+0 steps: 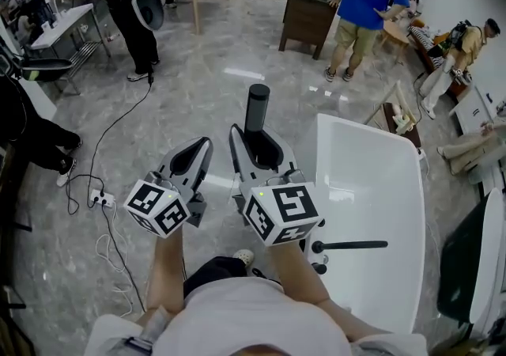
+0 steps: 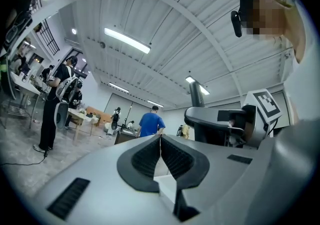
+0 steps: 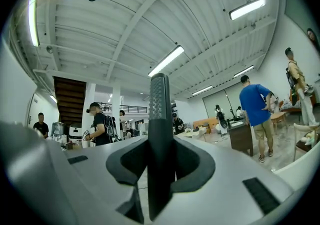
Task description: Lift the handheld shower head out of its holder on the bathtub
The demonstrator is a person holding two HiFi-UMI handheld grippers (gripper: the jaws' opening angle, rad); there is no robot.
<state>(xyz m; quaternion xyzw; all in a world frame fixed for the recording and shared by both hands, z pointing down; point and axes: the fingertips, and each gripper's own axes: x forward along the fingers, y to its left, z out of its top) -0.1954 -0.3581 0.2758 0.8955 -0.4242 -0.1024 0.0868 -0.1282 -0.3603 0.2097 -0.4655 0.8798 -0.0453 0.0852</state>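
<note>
Right gripper (image 1: 257, 141) has its jaws clamped on the shower head (image 1: 258, 103). They sit only partway in because the dark stem fills the gap. The stem sticks out past the jaw tips, away from the person, grey textured end farthest out, and hangs over the floor just left of the bathtub (image 1: 371, 164). The black fitting (image 1: 319, 248) on the tub's near-left rim looks like the holder. Nothing is seated in it, so I read the lift as done. Can't make out a hose. Left gripper (image 1: 194, 158) is just left of the right one, jaws closed on each other and empty, probably parked clear since this is a one-hand job.
</note>
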